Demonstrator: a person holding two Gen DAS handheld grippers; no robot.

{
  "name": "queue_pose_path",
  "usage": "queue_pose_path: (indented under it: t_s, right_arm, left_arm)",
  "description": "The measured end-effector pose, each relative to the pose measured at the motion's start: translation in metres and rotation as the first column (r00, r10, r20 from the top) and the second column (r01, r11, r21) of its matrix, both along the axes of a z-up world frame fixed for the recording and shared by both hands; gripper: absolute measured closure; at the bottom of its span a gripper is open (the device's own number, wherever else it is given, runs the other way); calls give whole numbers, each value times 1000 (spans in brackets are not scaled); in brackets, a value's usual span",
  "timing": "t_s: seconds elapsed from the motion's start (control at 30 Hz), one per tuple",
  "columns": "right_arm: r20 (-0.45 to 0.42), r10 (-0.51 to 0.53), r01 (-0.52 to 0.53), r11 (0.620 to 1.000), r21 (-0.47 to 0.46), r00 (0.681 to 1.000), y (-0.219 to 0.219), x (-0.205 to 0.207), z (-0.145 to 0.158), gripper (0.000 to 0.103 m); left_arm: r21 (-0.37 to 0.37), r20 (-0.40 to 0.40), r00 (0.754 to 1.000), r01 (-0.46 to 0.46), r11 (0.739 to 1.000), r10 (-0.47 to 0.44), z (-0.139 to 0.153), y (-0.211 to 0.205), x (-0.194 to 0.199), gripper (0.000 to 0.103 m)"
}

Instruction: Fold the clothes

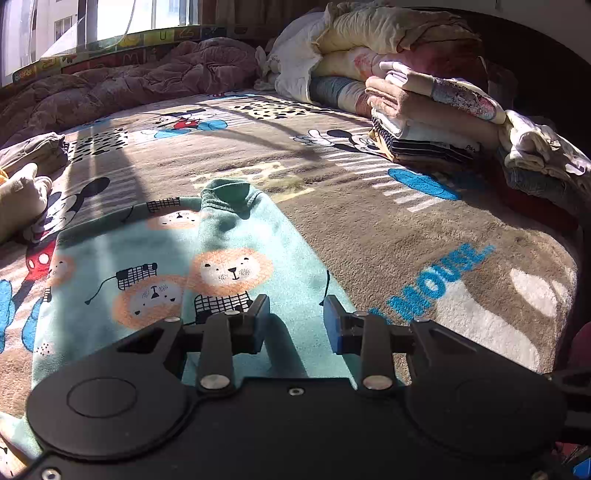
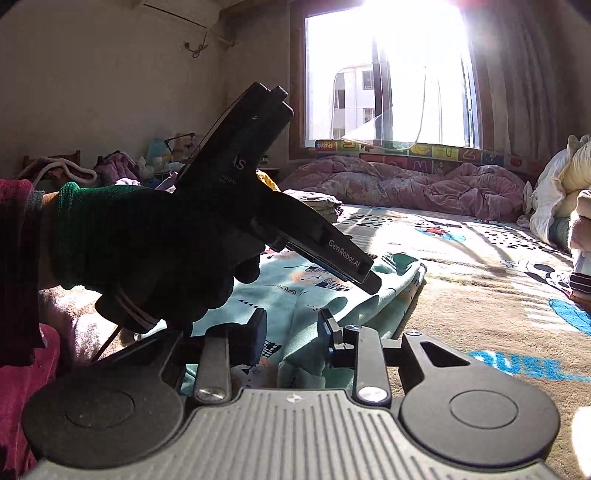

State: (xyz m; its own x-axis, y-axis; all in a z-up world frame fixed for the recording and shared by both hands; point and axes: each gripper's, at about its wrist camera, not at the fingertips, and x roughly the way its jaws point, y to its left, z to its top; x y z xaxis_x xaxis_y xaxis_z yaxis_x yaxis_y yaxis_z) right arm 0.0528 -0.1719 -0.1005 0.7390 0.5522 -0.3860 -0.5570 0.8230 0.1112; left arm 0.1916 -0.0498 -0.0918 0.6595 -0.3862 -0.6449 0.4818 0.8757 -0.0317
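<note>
While the teal lion-print garment (image 1: pixel 207 258) is lying partly folded on the bed (image 1: pixel 424 221), both the left hand-held gripper (image 1: pixel 295 317) and right hand-held gripper (image 2: pixel 291 332) are hovering spread apart at its near edge; pinching one layer squarely looks wise.

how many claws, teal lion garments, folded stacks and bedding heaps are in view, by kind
claws: 2, the left claw and the right claw, both open over the garment
teal lion garment: 1, lying on the mickey blanket
folded clothes stack: 1
rolled bedding heap: 1
crumpled pink quilt: 1
total: 6
</note>
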Motion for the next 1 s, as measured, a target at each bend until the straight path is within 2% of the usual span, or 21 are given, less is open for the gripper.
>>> queue_pose_path:
  t_s: [0.03, 0.1, 0.17, 0.27, 0.4, 0.43, 0.5, 0.63, 0.77, 0.87, 1.0]
  right_arm:
    - [-79, 6, -7, 1000, -1, 997, 3, 10, -9, 71]
    - [-93, -15, 16, 1000, 6, 996, 3, 15, -16, 71]
    - [-132, -19, 28, 998, 62, 991, -3, 18, -18, 71]
    - [-120, -24, 31, 998, 55, 992, -2, 16, -19, 71]
    - [-61, -49, 50, 999, 11, 997, 2, 3, -12, 71]
    - [-41, -55, 55, 998, 4, 998, 2, -1, -9, 71]
    - [-18, -58, 58, 998, -10, 998, 1, -13, -1, 70]
    - [7, -62, 62, 998, -20, 998, -6, -35, 12, 70]
    - [17, -105, 103, 993, 57, 994, -21, -44, 25, 70]
    - [-40, -186, 190, 961, 203, 982, -47, -36, 30, 67]
    - [-158, -312, 348, 875, 336, 937, -77, -21, 19, 63]
  left_arm:
    - [15, -2, 1000, 0, 1000, 0, -7, -2, 0, 70]
    - [14, 19, 1000, -7, 1000, 7, -11, -2, -2, 70]
    - [9, 21, 999, -28, 1000, 28, -12, -1, -4, 68]
    - [7, 46, 998, -52, 999, 52, -16, -1, -8, 65]
    - [-86, 49, 986, -157, 984, 161, -4, 10, -22, 59]
    - [-120, 48, 981, -179, 977, 185, -1, 15, -29, 56]
    - [-193, 41, 974, -212, 958, 224, 3, 30, -47, 55]
    - [-251, -2, 954, -289, 924, 298, 0, 59, -82, 55]
    - [-242, -18, 937, -342, 908, 348, 5, 87, -104, 50]
    - [-267, -22, 911, -403, 875, 413, 16, 116, -116, 39]
    - [-351, -47, 857, -495, 795, 513, 19, 160, -131, 11]
